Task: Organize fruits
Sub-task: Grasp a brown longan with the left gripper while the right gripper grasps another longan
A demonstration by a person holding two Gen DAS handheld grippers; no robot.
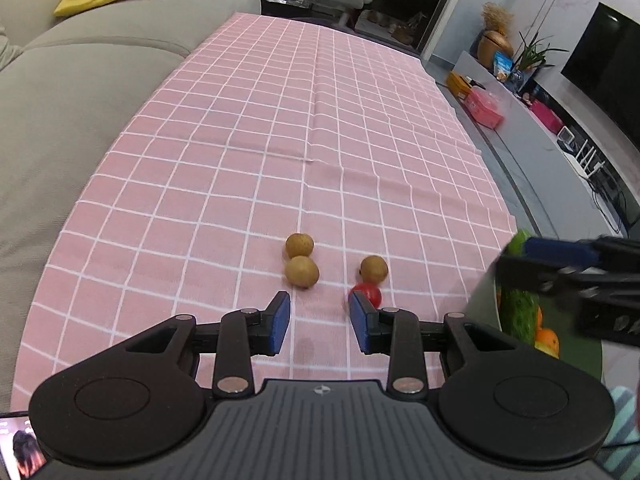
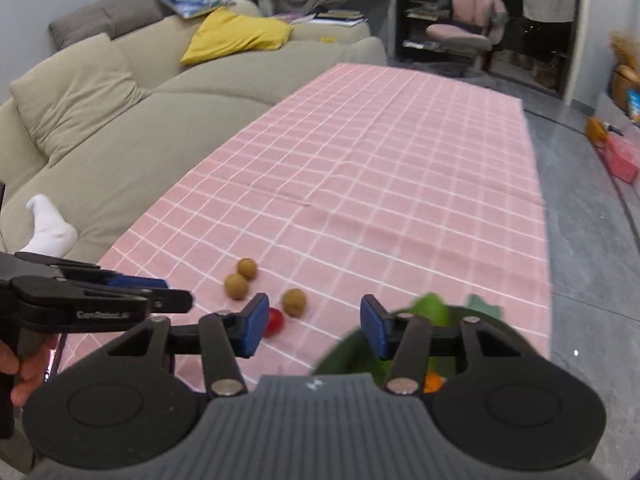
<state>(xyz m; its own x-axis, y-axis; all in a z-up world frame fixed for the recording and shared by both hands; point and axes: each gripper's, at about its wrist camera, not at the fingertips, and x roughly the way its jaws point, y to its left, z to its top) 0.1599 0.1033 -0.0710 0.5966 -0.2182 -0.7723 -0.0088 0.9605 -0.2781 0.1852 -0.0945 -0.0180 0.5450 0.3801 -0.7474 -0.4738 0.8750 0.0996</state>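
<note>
Pink checked cloth (image 1: pixel 280 120) holds three round tan fruits (image 1: pixel 302 272) and a glossy red one (image 1: pixel 370 294). Left gripper (image 1: pixel 320 320) hovers parted, empty; right gripper (image 2: pixel 314 326) likewise over the green bowl (image 2: pixel 340 356).

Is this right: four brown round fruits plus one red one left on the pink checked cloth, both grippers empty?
Wrong count. The left wrist view shows three brown round fruits, not four. The rest holds: one red fruit on the pink checked cloth, and the left gripper and right gripper are both empty.
</note>
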